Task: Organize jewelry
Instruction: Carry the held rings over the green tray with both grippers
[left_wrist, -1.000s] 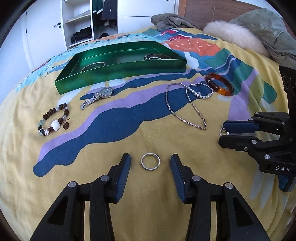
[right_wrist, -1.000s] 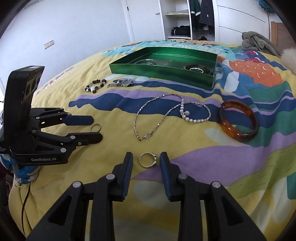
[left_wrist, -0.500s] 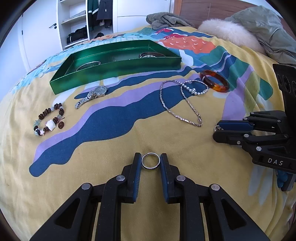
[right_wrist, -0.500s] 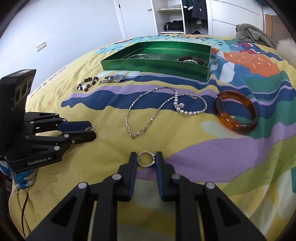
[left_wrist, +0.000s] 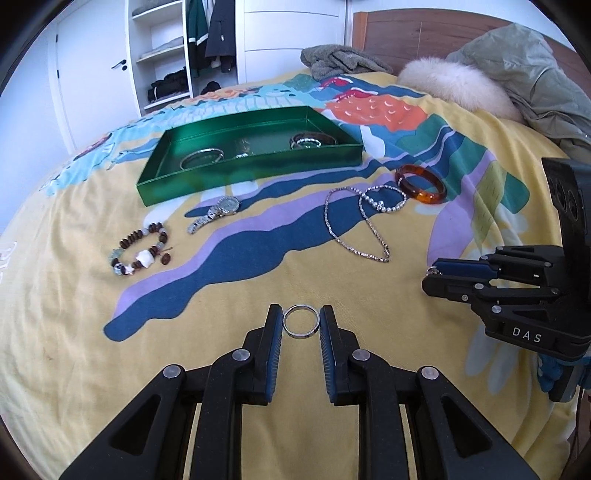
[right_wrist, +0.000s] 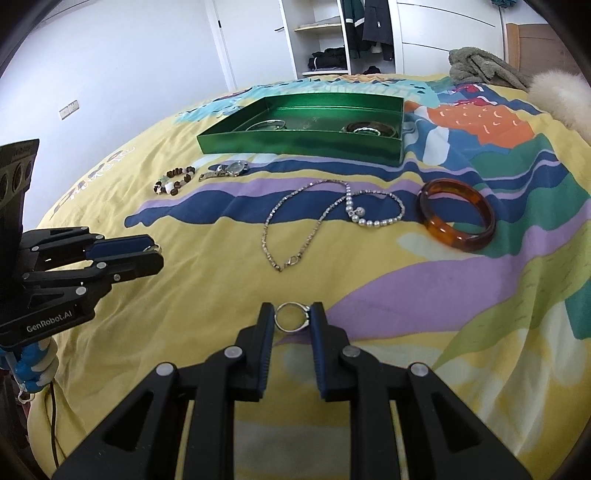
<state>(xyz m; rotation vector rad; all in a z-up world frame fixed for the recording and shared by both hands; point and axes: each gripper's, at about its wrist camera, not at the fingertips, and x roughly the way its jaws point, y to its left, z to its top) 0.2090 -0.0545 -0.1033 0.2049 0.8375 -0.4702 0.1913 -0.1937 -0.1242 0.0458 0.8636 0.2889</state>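
— Both grippers have closed since a second ago: the left gripper (left_wrist: 301, 320) now pinches the plain silver band (left_wrist: 301, 321), and the right gripper (right_wrist: 291, 317) clamps a silver ring with a small setting (right_wrist: 291, 316).

— Where are they?

— Each ring sits between narrow fingertips over the yellow part of the bedspread (left_wrist: 74, 332), toward the bed's near edge.

— And the rest of the jewelry?

— Toward the far edge, the green tray (right_wrist: 295, 142) holds bangles. Between it and the grippers lie a beaded bracelet (left_wrist: 142, 249), a wristwatch (left_wrist: 216, 211), a chain necklace (right_wrist: 295, 221), a pearl bracelet (right_wrist: 376, 210) and an amber bangle (right_wrist: 457, 214).
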